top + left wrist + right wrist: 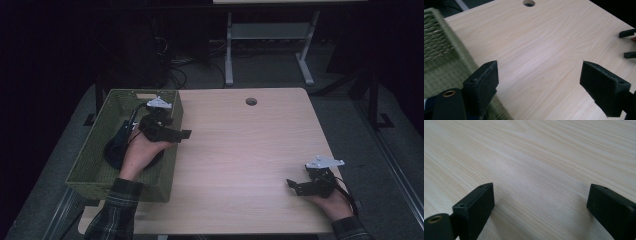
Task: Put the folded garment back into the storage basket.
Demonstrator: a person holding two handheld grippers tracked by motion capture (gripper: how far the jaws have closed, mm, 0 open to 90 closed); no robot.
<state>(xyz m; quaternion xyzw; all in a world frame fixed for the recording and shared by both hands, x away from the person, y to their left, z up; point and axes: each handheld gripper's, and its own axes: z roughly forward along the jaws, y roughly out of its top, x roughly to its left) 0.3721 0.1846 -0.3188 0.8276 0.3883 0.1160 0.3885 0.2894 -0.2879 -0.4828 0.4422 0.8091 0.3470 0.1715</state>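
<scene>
My left gripper (pixel 184 134) hangs over the right rim of a green woven basket (pixel 95 165), held by a hand in a plaid sleeve. Its jaws point right across the light wooden table (pixel 240 150). In the left gripper view the left gripper (pixel 540 75) stands open with nothing between its pads, above the basket's rim (pixel 451 37) and bare wood. My right gripper (pixel 293 186) rests low at the table's front right, jaws pointing left. In the right gripper view the right gripper (pixel 539 195) is open over bare wood. The right gripper (pixel 629 43) also appears far off in the left gripper view.
A dark rounded shape (pixel 114 150) lies inside the basket under the left hand; I cannot tell what it is. A round cable hole (pixel 251 101) sits near the table's far edge. Beyond the table stand white desk legs (pixel 229 50) on a dark floor with cables.
</scene>
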